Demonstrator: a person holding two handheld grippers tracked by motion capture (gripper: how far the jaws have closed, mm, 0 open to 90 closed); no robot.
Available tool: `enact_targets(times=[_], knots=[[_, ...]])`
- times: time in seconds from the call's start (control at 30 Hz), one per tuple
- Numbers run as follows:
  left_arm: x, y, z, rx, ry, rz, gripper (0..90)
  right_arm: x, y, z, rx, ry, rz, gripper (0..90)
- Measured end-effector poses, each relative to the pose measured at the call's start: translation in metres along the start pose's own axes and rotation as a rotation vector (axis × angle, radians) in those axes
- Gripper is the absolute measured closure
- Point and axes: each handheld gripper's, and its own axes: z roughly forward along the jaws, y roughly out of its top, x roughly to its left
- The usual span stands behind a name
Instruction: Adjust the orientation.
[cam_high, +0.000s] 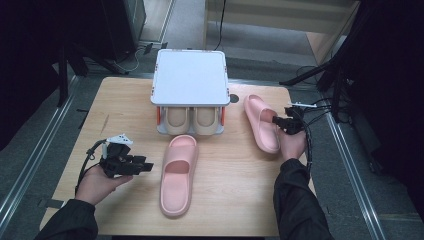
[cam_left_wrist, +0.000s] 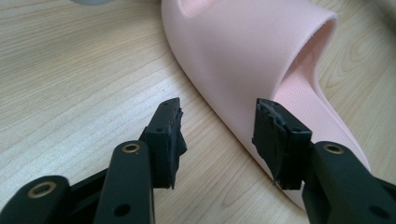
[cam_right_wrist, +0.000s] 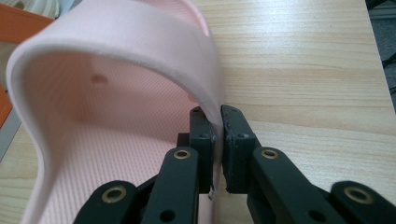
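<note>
— Right gripper (cam_right_wrist: 217, 135) clamped on the strap edge of the far pink slipper (cam_high: 261, 122); jaws nearly together with the thin wall pinched between them

— And placed where on the table (cam_high: 125, 95)?

— Right of the white shoe rack (cam_high: 190, 77), just beside it, long axis running away from the person and leaning slightly left at the toe. Held from the outer right side, by the hand on that same side

— Rack already holding anything?

— Two beige slippers (cam_high: 192, 120) side by side under the white top, toes facing the person

— Left gripper (cam_left_wrist: 217, 135) then?

— Released and holding nothing, jaws spread wide. Pointed at the near pink slipper (cam_left_wrist: 261, 60), whose side wall lies straight ahead and slightly right, very close to one jaw; contact not clear

— Lie of that one?

— Directly in front of the rack, toe just short of its lower shelf, long axis pointing away from the person. Seen from above, to the right of the left gripper (cam_high: 122, 162), near but apart

— Turning point for the coming move?

— Probably the strap: clamped already on the right, and needing only a short reach rightward and a closing on the left
</note>
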Motion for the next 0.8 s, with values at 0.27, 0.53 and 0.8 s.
enact_targets(times=[0.27,0.53,0.8], knots=[[0.002,0.003,0.001,-0.012,-0.008,0.005,55.7,0.003,0.001,-0.015,-0.002,0.002,-0.031,85.1],[0.004,0.009,0.002,-0.023,-0.038,0.024,68.4,0.007,-0.007,-0.037,-0.001,-0.01,-0.073,85.1],[0.009,0.015,0.005,0.008,-0.06,0.035,84.4,0.02,-0.017,-0.058,-0.009,0.012,-0.102,85.2]])
